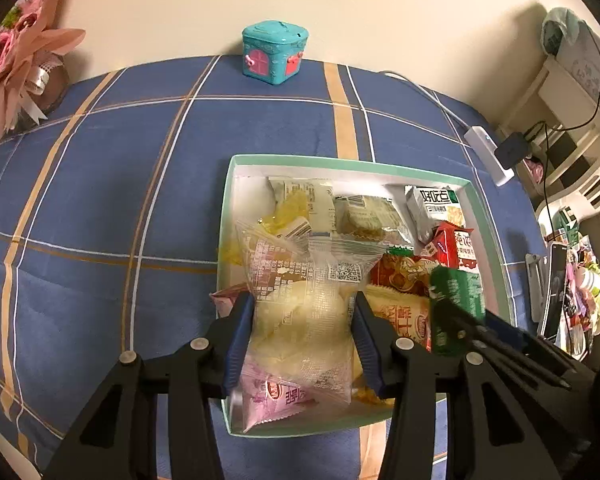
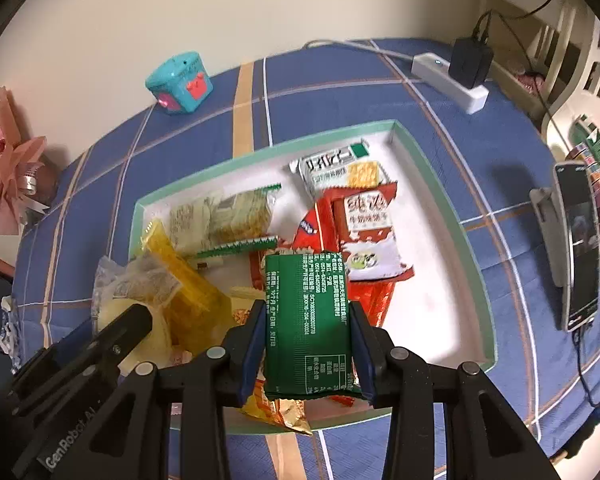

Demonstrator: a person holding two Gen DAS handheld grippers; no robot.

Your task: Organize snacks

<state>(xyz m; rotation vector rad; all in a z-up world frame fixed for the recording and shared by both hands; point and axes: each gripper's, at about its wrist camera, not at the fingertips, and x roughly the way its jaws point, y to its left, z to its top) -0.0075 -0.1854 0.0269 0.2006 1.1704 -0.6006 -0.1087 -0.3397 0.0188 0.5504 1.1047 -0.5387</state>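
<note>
Both grippers are clamping snacks over the box (image 1: 342, 165): the left gripper (image 1: 305, 320) is squeezing a clear bag (image 1: 300, 300) of pale pieces, and the right gripper (image 2: 309, 330) is pinching a green packet (image 2: 306, 320) by its sides. Each is pointing steeply down, likely for setting its snack among the others in the box. Beyond the box, a teal cube (image 1: 275, 51) is sitting by the wall.

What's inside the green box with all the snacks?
The box holds many packets: a white one, a red one, a yellow wrapper. Whatever lies beneath the pile is covered.
</note>
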